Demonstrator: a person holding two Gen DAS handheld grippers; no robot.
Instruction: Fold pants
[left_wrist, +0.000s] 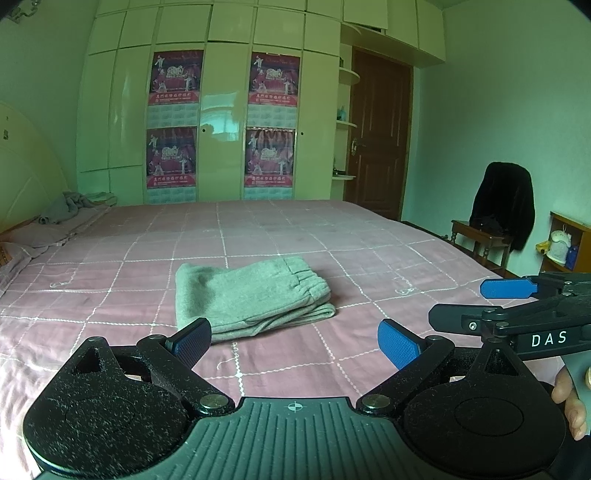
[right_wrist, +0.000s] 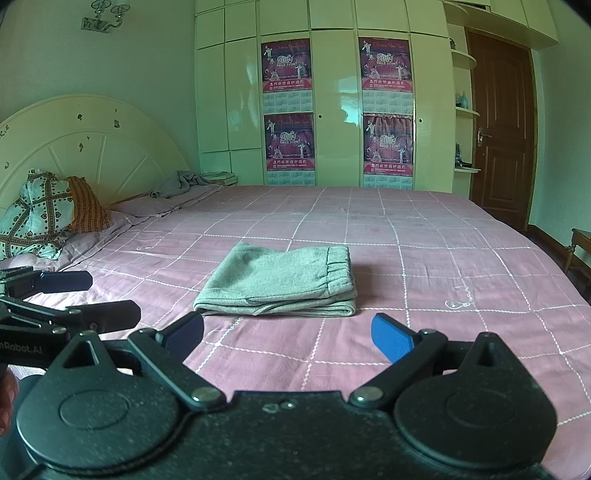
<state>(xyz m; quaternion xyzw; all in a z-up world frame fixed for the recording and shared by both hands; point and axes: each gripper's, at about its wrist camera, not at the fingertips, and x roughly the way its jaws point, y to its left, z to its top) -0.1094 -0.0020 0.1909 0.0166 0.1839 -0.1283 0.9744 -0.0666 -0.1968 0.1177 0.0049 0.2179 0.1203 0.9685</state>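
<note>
Grey pants (left_wrist: 251, 295) lie folded compact on bed (left_wrist: 369, 236), just ahead of fingers. Left gripper (left_wrist: 294, 341), right gripper (right_wrist: 288, 332): fingers apart, empty. Folding looks done.

1. Bed (right_wrist: 424, 258): bare pink sheet on every side of the folded pants (right_wrist: 280, 282), open lanes left, right and behind.
2. Near side: both grippers hang over the front strip, left gripper (left_wrist: 295, 345) and right gripper (right_wrist: 288, 334) side by side, fingers spread, nothing between them.
3. Headboard end blocked: pillows (right_wrist: 40, 214), crumpled grey cloth (right_wrist: 181, 184).
</note>
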